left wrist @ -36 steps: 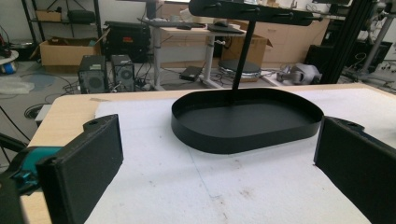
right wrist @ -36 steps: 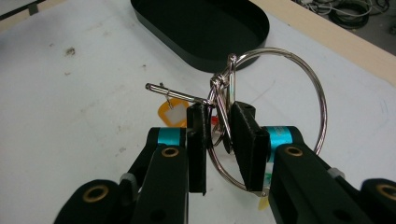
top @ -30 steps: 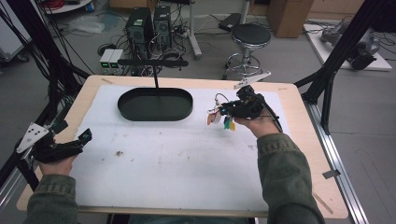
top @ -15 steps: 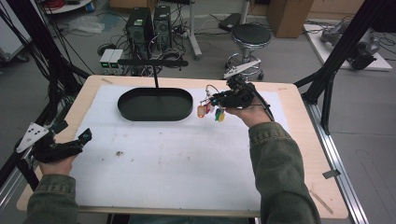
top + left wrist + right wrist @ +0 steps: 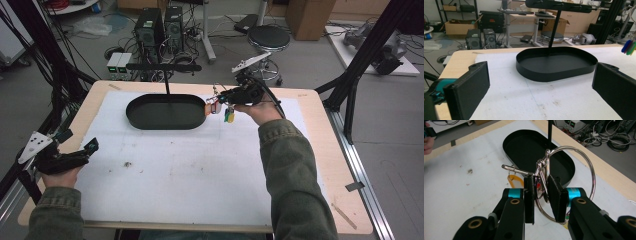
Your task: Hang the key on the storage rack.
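Right arm is stretched well forward across the table, sleeve running up from the near edge, hand cocked so the right gripper (image 5: 226, 100) points toward the black oval tray (image 5: 137, 117). Its jaws are pinched nearly closed on the key ring (image 5: 564, 182), a big silver loop with smaller rings and a clasp threaded through it. The ring hangs in the air just off the tray's right end, clear of the white mat (image 5: 200, 175). Coloured tags (image 5: 228, 116) dangle below the grip, an orange one nearest the tray. A thin black post rises from the tray's far side to a crossbar (image 5: 163, 66). Over at the tray's near left, well apart from it, the left hand rests low at the table's edge, the left gripper (image 5: 86, 150) level and aimed at the tray, jaws spread wide with nothing between them.
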